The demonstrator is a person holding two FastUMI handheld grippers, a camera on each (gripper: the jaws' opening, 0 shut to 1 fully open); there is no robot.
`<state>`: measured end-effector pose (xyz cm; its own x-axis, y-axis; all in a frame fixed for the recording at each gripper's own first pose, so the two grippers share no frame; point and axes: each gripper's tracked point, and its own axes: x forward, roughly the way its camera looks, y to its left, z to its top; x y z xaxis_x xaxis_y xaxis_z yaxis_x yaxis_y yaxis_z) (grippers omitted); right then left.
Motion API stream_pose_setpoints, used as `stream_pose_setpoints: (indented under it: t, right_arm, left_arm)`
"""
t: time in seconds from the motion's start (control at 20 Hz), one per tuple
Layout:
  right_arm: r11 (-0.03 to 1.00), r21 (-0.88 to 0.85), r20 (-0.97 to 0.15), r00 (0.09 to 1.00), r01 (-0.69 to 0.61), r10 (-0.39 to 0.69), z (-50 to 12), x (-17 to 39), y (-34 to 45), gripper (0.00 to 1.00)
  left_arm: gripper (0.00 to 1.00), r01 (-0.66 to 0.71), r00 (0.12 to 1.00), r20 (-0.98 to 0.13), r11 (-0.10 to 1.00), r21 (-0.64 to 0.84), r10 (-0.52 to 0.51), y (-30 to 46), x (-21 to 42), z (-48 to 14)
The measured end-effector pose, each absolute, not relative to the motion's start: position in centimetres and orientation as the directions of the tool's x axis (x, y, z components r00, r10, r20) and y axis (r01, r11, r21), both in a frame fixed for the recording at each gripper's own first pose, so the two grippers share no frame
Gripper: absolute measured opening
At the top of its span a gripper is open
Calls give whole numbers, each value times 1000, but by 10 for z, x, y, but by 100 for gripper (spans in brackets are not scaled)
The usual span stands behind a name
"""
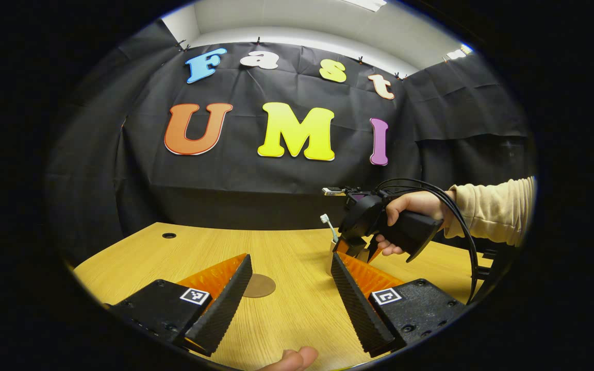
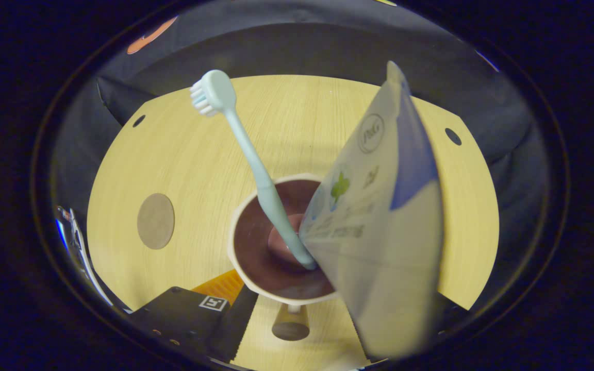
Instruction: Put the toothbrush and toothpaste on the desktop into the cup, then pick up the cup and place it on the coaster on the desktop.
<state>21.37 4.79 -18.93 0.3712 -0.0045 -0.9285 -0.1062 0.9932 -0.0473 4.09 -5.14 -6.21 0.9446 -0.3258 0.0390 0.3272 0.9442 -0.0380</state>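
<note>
Right gripper view looks down into the cup (image 2: 276, 268): toothbrush (image 2: 256, 170) inside, toothpaste (image 2: 379, 232) at 3 o'clock above the rim; whether the right jaws clamp it cannot be told. Left gripper (image 1: 289, 293) gapes empty. Released off-centre, the tube could tip the cup; coaster (image 2: 155, 221) waits at 9 o'clock.

cup (image 2: 256, 257): on worktop (image 2: 297, 123)
toothbrush (image 2: 256, 170): in cup
toothpaste (image 2: 384, 226): right of toothbrush
coaster (image 2: 155, 221): left of cup, apart

The toothpaste (image 2: 379, 221) is held between the fingers of the right gripper (image 2: 297, 330), its lower end inside the cup (image 2: 256, 278) directly ahead. The toothbrush (image 2: 256, 170) is seen leaning in the cup, head up. The coaster (image 2: 155, 221) is seen on the desktop (image 2: 297, 123), to the left of the cup and apart from it.
</note>
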Motion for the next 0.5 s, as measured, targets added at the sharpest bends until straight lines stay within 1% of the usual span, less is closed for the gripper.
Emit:
stream_pose_setpoints:
  t: [0.05, 0.2, 0.3, 0.35, 0.4, 0.45, 0.5]
  right_arm:
    - [992, -52, -930, 368, -111, -7, -189, 214, 48, 78]
    - [992, -56, -934, 357, -116, -11, -190, 211, 48, 76]
    - [990, -71, -937, 349, -123, -24, -192, 207, 47, 72]
    - [989, -82, -938, 344, -123, -35, -192, 204, 47, 68]
    - [986, -100, -938, 344, -134, -49, -194, 203, 45, 67]
    - [983, -114, -937, 346, -147, -57, -195, 203, 44, 58]
    - [983, -114, -937, 344, -144, -58, -195, 204, 45, 54]
  left_arm:
    - [98, 327, 945, 37, 944, -42, -326, -50, 41, -63]
    - [98, 328, 944, 38, 943, -52, -326, -49, 40, -62]
    - [98, 330, 944, 38, 943, -54, -328, -48, 39, -64]
    - [98, 333, 943, 35, 941, -56, -331, -50, 41, -65]
    - [98, 334, 942, 32, 940, -61, -333, -49, 40, -66]
    - [98, 336, 942, 30, 939, -66, -335, -49, 41, -67]
    - [98, 335, 942, 26, 939, -72, -334, -49, 40, -68]
